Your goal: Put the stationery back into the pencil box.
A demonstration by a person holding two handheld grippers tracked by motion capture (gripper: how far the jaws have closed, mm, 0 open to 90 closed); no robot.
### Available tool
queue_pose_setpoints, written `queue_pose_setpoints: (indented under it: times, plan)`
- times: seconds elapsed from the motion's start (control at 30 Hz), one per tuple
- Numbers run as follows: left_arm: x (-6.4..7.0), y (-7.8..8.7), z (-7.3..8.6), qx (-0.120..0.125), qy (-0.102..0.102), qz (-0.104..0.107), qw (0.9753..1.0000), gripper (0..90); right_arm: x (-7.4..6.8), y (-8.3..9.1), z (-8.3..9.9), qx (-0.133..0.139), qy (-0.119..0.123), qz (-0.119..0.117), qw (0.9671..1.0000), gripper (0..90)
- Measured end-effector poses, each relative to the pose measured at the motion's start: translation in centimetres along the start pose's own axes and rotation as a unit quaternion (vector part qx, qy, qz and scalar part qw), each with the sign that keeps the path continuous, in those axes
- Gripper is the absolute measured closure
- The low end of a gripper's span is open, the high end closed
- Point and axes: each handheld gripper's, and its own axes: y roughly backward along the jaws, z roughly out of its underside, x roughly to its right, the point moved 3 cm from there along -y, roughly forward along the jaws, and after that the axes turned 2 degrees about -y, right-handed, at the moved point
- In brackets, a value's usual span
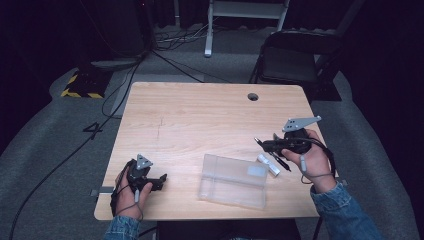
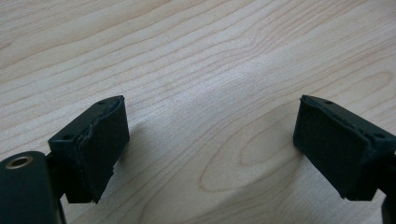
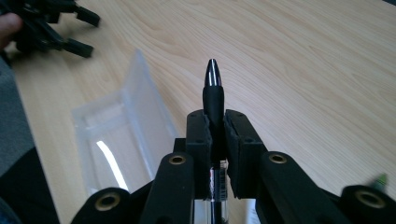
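High view first, biggest stuff down to smallest. We've got the wooden table (image 1: pixel 200 115), and on its near half a clear plastic case (image 1: pixel 233 180) lying open and flat, sitting between our two hands. Left gripper (image 1: pixel 161 180) rests low by the near left corner with its jaws spread wide and nothing between them; its own camera just looks at bare wood grain. Right gripper (image 1: pixel 260 144) hovers over the right side, jaws pressed onto a black pen (image 1: pixel 274 156). Just beside the case's right end there's a small white cap-looking piece (image 1: pixel 268 165); we can't tell exactly what it is.

Key bit for the next move, we reckon: in the right gripper view the pen (image 3: pixel 213 100) runs straight out along the jaws, tip forward, and the case (image 3: pixel 122 135) lies off to the left of it and lower. So the pen's long axis looks to need swinging round to line up with the case's long side. Right hand is clearly the nearer one.

Pen itself: slim, matte black barrel, glossy pointed tip, clear section behind the pads.
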Motion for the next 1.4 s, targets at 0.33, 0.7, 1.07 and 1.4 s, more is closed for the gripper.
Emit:
queue_pose_setpoints:
  times: [0.33, 0.7, 1.07, 1.4]
  plan:
    - [0.0, 0.0, -0.1, -0.001, -0.006, 0.001, 1.0, 10.9, -2.4, -1.2, 0.2, 0.014, 0.022, -0.035, 0.9991, 80.9]
    - [0.1, -0.1, -0.2, -0.002, -0.004, 0.004, 1.0, 10.9, -4.2, -3.7, 0.8, 0.004, 0.052, -0.063, 0.9966, 80.9]
    - [0.2, -0.2, -0.2, -0.002, -0.006, 0.005, 1.0, 10.9, -5.5, -6.4, 1.6, -0.011, 0.084, -0.097, 0.9917, 80.8]
    - [0.2, -0.2, -0.2, -0.002, -0.006, 0.005, 1.0, 10.9, -5.3, -7.9, 2.8, -0.027, 0.105, -0.114, 0.9875, 80.7]
